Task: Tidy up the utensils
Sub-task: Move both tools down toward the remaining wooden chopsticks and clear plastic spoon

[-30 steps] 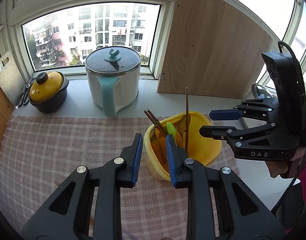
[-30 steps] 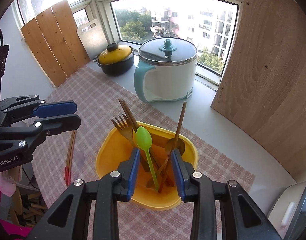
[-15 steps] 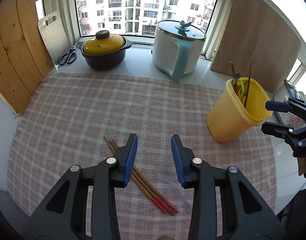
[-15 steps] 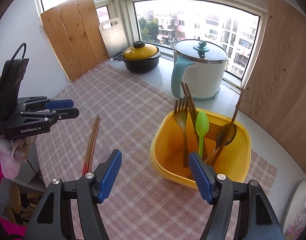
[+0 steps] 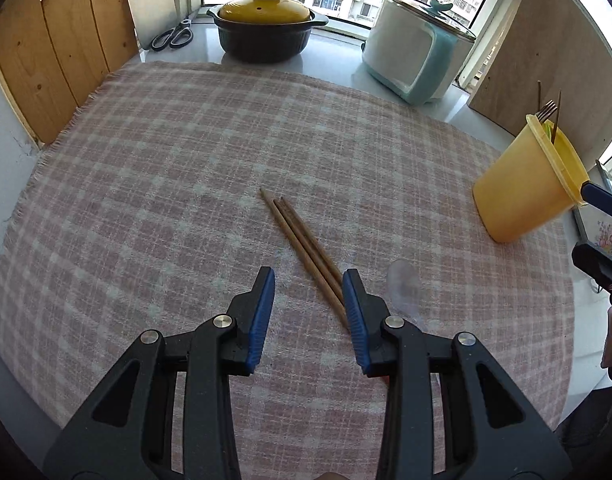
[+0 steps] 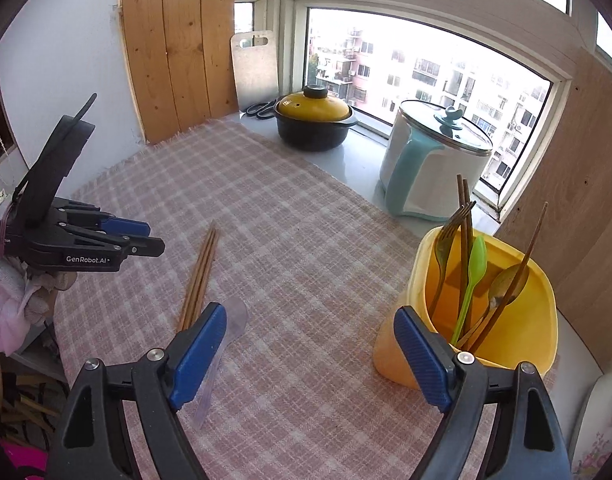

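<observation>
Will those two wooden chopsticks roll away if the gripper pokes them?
Probably a little: the chopsticks look thin and round, so a sideways nudge may roll them. The checked cloth should slow them. They look stiff and light, and might separate when the left gripper closes.

Bare checked cloth (image 5: 185, 184) lies around the chopsticks (image 5: 301, 244); a clear spoon (image 5: 404, 286) lies just beside them. The yellow bin (image 6: 486, 312) stands well apart at the table's right edge.

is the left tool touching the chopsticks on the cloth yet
Cannot tell. In the left wrist view the chopsticks run under the open left tool, right beside its right finger; neither view plainly shows contact or a gap.
</observation>
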The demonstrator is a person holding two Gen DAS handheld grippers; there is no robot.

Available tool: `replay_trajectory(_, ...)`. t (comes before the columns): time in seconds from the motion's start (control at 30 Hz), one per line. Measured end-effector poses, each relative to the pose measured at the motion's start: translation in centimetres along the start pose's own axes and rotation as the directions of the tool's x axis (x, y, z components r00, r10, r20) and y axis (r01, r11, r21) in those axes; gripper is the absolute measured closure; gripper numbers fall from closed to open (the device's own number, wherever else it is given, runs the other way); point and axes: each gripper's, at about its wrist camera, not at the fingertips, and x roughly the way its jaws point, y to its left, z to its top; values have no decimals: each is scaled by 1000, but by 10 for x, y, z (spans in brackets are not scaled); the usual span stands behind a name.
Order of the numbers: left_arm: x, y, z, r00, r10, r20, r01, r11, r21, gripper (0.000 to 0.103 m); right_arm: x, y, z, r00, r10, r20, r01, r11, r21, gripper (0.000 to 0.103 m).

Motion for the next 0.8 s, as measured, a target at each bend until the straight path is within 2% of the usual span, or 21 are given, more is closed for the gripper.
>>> replay_trajectory(0.13,12,4,-8,1000,-1,-10,1,1000,-23,68,-7,-2,3,999,30,30,-32,998,49,16)
replay_trajectory(0.33,29,4,-16,1000,-5,-28,4,1000,-24,68,-3,14,5,997,73,30,-74,997,36,16)
replay_trajectory(0.53,41,1,-20,1000,3,-31,-4,999,-49,68,16,32,-2,993,118,-16,-118,992,40,20)
replay_trajectory(0.63,45,0,-21,1000,4,-31,-6,998,-60,68,29,37,-9,992,115,-43,-112,992,57,24)
replay_trajectory(0.8,51,-2,-20,999,35,-33,-36,998,-50,68,53,40,-20,984,137,-115,-123,985,122,29)
